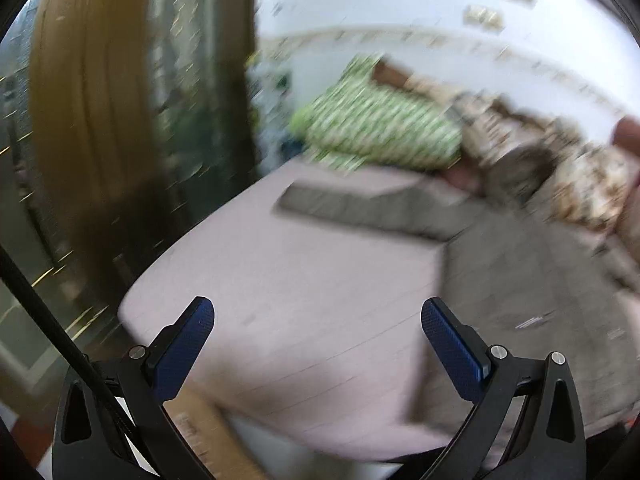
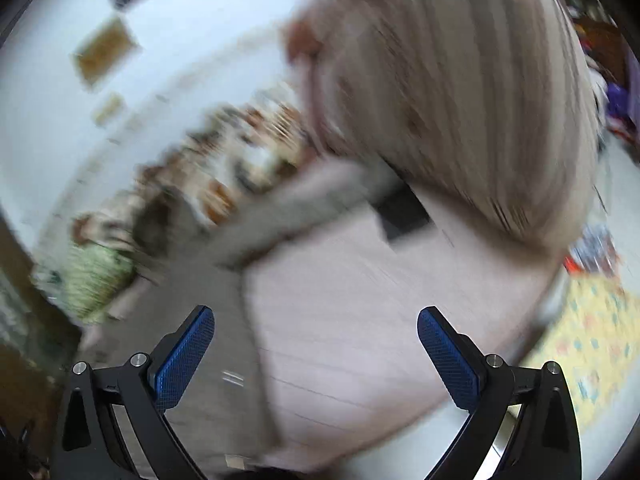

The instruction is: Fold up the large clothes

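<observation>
A large grey garment lies spread on a pale pink bed, one long sleeve stretched to the left. In the right wrist view the garment lies at lower left with its sleeve reaching up to the right over the bed. My left gripper is open and empty above the bed, left of the garment's body. My right gripper is open and empty above the garment's right edge. Both views are motion-blurred.
A green patterned pillow and floral pillows lie at the head of the bed. A yellow-brown curtain hangs at left. A beige curtain hangs at right. A yellow patterned mat covers the floor. A dark flat object rests on the bed.
</observation>
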The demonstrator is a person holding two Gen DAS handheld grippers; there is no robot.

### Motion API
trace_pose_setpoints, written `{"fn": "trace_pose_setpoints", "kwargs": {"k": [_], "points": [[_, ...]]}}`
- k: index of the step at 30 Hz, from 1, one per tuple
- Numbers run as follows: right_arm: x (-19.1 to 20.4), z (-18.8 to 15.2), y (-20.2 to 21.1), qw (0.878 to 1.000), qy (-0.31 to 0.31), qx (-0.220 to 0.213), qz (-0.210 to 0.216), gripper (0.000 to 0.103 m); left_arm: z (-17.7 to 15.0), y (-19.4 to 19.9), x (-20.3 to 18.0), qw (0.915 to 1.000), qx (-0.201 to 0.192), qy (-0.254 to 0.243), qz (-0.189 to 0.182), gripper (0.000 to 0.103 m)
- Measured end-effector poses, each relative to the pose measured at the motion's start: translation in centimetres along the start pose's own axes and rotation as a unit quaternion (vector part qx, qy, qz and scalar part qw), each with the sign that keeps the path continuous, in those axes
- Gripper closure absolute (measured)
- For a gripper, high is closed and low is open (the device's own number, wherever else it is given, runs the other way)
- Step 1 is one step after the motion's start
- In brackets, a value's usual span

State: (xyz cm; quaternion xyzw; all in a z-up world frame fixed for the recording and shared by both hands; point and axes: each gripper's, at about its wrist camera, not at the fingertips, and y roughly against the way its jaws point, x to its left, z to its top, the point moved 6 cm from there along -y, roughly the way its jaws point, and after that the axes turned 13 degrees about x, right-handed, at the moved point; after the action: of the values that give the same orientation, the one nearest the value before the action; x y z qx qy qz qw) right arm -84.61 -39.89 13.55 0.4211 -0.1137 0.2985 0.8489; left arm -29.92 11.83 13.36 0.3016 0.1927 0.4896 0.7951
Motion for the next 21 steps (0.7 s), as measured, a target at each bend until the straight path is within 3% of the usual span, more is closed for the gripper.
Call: {"fn": "trace_pose_setpoints", "kwargs": {"k": [3, 7, 10, 12, 13, 15, 17, 21], "points": [[6.9, 2.4, 5.3, 0.995, 0.046, -0.07, 0.054, 0.0, 2.9, 5.1, -3.5, 0.9967, -0.06, -0.006, -0.054, 0.0], [16.7, 5.8, 13.6, 0.969, 0.135, -0.181, 0.096, 0.0, 7.3, 11.5, -8.7, 0.9841, -0.14, -0.035, -0.104, 0.0], [22.3, 8.3, 18.0, 0.954, 0.153, -0.222, 0.129, 0.0, 9.4, 15.9, -11.8, 0.9741, -0.171, -0.041, -0.142, 0.0], [23.7, 8.1, 21.2, 0.943, 0.161, -0.238, 0.167, 0.0, 10.6, 17.7, -14.3, 0.9701, -0.171, -0.04, -0.168, 0.0], [24.4, 8.0, 21.9, 0.939, 0.17, -0.241, 0.178, 0.0, 10.8, 18.9, -15.7, 0.9657, -0.168, -0.046, -0.193, 0.0], [26.0, 7.0, 22.5, 0.933, 0.189, -0.243, 0.186, 0.0, 11.2, 19.4, -18.4, 0.9639, -0.155, -0.065, -0.206, 0.0], [27.5, 4.5, 21.2, 0.93, 0.214, -0.232, 0.19, 0.0, 9.8, 19.1, -21.3, 0.9648, -0.137, -0.092, -0.205, 0.0], [29.1, -2.9, 14.9, 0.941, 0.242, -0.18, 0.157, 0.0, 3.5, 16.2, -25.4, 0.9635, -0.088, -0.127, -0.219, 0.0]]}}
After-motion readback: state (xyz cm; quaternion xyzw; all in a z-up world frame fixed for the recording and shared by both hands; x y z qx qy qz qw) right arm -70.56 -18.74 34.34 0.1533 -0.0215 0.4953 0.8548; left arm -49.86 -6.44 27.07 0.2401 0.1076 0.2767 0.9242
